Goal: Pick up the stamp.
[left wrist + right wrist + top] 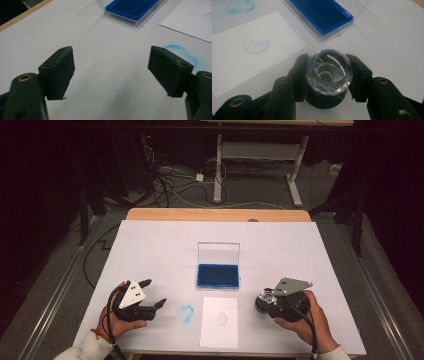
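My right gripper (264, 301) (327, 60) is shut on a stamp (265, 296) (328, 75) with a clear faceted top and a black base, low over the table at the right. Left of it lies a white paper card (220, 322) (237, 57) bearing a round blue stamped mark (221, 319) (257, 45). An open blue ink pad (218, 275) (132, 7) (319, 12) sits behind the card, its clear lid (218, 252) standing upright. My left gripper (156, 292) (111, 53) is open with nothing between its pads (60, 67), at the table's left front.
A blue ring-shaped ink smudge (186, 313) (180, 51) (240, 6) marks the white table cover (150, 245) between the left gripper and the card. The wooden table edge (215, 215) runs along the back. Cables and a desk's legs stand on the floor behind.
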